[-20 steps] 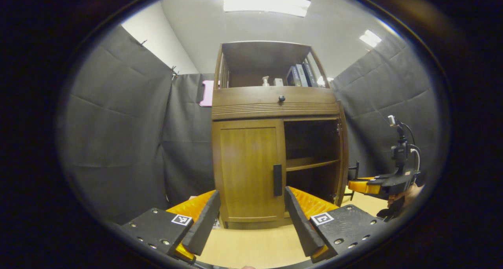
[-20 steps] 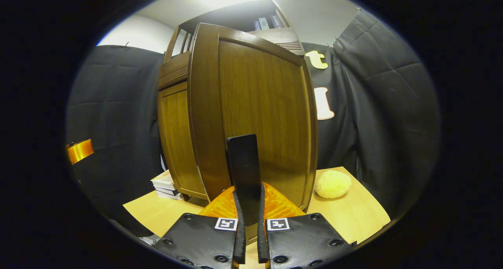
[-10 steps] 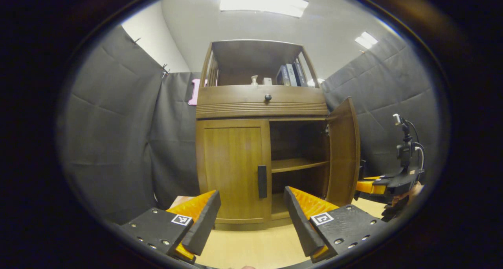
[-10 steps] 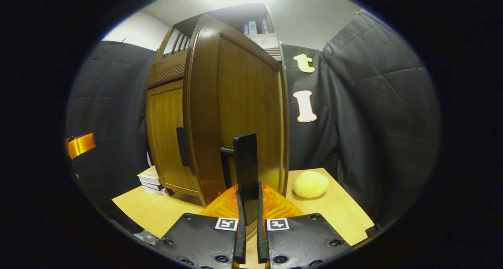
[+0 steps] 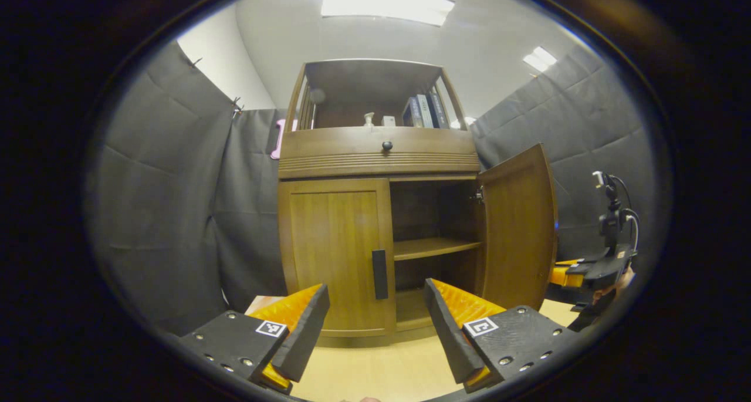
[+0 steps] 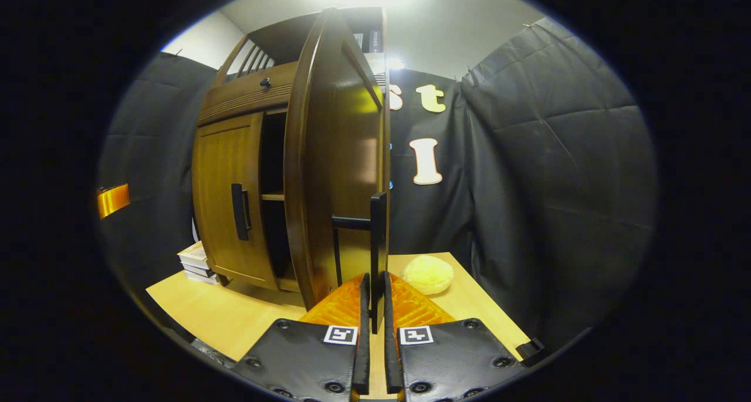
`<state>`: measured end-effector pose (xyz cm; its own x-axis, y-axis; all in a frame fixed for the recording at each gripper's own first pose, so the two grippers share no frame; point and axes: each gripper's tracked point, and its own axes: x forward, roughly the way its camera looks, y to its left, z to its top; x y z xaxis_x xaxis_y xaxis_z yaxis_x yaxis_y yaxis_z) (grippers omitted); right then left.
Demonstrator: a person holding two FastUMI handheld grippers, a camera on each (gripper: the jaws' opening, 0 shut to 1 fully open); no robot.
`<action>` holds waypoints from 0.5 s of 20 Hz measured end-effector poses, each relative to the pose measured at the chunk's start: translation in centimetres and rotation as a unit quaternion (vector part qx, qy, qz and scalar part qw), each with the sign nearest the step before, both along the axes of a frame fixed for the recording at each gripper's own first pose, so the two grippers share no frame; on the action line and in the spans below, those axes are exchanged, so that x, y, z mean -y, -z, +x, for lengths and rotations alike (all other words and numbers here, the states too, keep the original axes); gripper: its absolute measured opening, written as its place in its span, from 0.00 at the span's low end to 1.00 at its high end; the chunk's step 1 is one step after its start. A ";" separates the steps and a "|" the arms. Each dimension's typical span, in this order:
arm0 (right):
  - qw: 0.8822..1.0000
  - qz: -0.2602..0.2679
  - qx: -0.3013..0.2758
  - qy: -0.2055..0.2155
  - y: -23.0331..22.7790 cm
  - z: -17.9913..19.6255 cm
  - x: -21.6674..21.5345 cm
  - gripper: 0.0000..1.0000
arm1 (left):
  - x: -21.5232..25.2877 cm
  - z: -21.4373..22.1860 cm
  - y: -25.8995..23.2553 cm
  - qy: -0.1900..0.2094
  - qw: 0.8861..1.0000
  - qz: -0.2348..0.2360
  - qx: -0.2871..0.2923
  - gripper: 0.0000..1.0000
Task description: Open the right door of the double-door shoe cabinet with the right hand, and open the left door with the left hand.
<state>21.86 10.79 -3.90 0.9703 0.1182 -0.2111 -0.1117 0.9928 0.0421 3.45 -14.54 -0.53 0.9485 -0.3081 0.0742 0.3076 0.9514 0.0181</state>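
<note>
There is one tall brown wooden shoe cabinet [image 5: 375, 155] standing on one pale wooden table [image 5: 375, 370]. It has two doors at the bottom. Each door is taller than it is wide.

In the left gripper view, the left brown wooden door [image 5: 334, 255] is shut flat and faces us. It has one black bar handle [image 5: 379, 266] that stands straight up and down near its right edge. The left gripper [image 5: 375, 326] is low in front of this door with its two fingers spread wide apart. It holds nothing and touches nothing. Next comes the dark space inside, with one wooden shelf [image 5: 434, 247] across it. The right brown wooden door [image 5: 519, 229] is swung out, so its inside face shows. Past it, at the far right, is the right gripper [image 5: 578, 272] with a bit of a hand [image 5: 613, 284] under it. That part is small and hard to make out.

Up on top are some dark books [image 5: 421, 111] and two small pale things I cannot name.

In the right gripper view, a stack of books [image 6: 196, 261] sits left of the cabinet. The right door is seen almost edge on. Its black bar handle [image 6: 378, 243] stands upright, and the right gripper's two fingers [image 6: 364, 308] pinch its bottom end. One round yellow fuzzy lump [image 6: 427, 274] lies on the table to the right.
</note>
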 end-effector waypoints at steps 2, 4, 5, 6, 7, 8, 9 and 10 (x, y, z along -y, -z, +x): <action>1.000 0.001 -0.001 0.010 0.3 0.0 0.8 0.09 | -0.2 0.2 0.1 -0.001 1.000 0.002 0.000 0.93; 1.000 -0.001 0.001 0.025 0.3 0.1 1.9 0.09 | -0.2 0.5 0.2 -0.002 1.000 0.004 0.000 0.94; 0.999 -0.004 0.003 0.033 0.3 -0.1 2.5 0.06 | -0.1 0.7 0.3 -0.001 1.000 0.005 0.000 0.94; 0.999 -0.002 0.004 0.038 0.1 -0.2 3.0 0.00 | 0.0 0.9 0.3 -0.001 1.000 0.006 0.001 0.94; 0.999 -0.003 0.005 0.051 0.0 -0.5 3.7 0.00 | 0.0 1.3 0.4 0.000 1.000 0.007 0.002 0.94; 0.999 0.000 0.003 0.050 0.1 -0.7 4.0 0.00 | 0.1 1.7 0.4 0.001 1.000 0.007 0.002 0.94; 0.998 -0.002 0.002 0.057 0.2 -1.0 4.8 0.11 | 0.3 2.1 0.4 0.003 1.000 0.008 0.003 0.93; 0.997 -0.007 0.005 0.071 0.1 -1.5 5.7 0.07 | 0.5 2.6 0.2 0.004 1.000 0.007 0.003 0.93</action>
